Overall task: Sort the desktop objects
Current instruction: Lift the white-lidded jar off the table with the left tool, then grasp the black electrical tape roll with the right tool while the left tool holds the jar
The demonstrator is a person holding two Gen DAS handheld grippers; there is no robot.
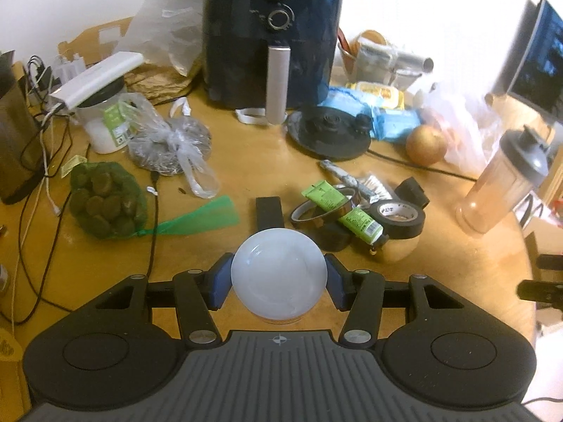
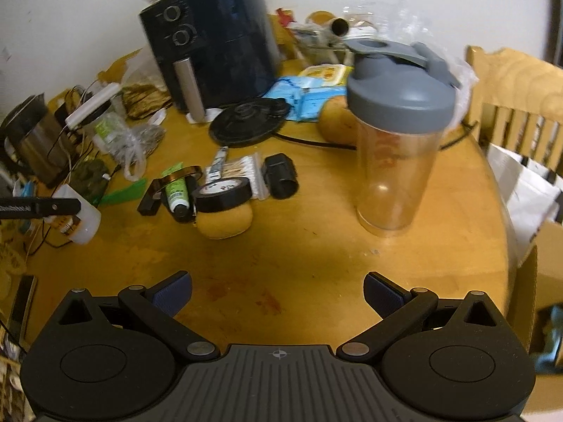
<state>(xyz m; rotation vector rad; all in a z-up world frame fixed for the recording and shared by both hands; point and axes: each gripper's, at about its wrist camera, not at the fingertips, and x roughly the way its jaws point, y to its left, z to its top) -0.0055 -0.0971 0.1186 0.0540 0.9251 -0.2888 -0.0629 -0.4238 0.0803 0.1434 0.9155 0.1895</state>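
I am working over a crowded worktop [image 1: 246, 161], with the black air fryer [image 1: 274, 35] at the back and the shaker bottle [image 2: 397, 133] standing near my right claw [image 2: 278, 295], which is hanging wide and empty. My left claw [image 1: 278, 277] is gripping a white jar [image 1: 278, 274] by its sides, clear of the worktop, so I judge the carry step is in hand; next calls for a free spot to set it down.

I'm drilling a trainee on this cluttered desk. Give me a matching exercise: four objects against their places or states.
Things:
1. white round-capped plastic bottle
2. clear shaker bottle with grey lid
3. black roll of tape
4. right tongs

Places or states:
A. open, holding nothing
B. standing upright on the wooden table
C. resting atop a yellow rounded object
D. clamped between the left tongs

Pairs: 1-D, 2-B, 3-C, 4-A
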